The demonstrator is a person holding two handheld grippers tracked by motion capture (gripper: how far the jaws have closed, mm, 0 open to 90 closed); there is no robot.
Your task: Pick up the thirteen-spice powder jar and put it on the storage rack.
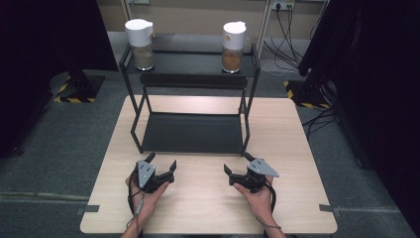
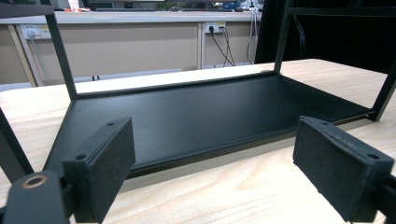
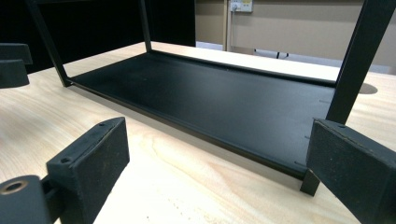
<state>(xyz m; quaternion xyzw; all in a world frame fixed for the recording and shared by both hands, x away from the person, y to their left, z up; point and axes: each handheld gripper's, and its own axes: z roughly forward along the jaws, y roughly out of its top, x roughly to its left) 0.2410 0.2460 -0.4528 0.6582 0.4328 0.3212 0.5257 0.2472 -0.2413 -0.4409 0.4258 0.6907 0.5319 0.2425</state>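
A black two-tier metal rack stands on the wooden table. On its top shelf stand two glass jars with white lids and brown contents, one at the left and one at the right. My left gripper rests on the table in front of the rack's left corner, open and holding nothing. My right gripper rests before the right corner, also open and holding nothing. The left gripper view has its pads wide apart facing the bottom shelf. In the right gripper view the pads face the same shelf.
Grey carpet surrounds the table. Black stands with yellow-black striped feet sit at the back left and back right. Cables hang from wall sockets behind the rack. The other gripper's jaw shows at the left edge of the right gripper view.
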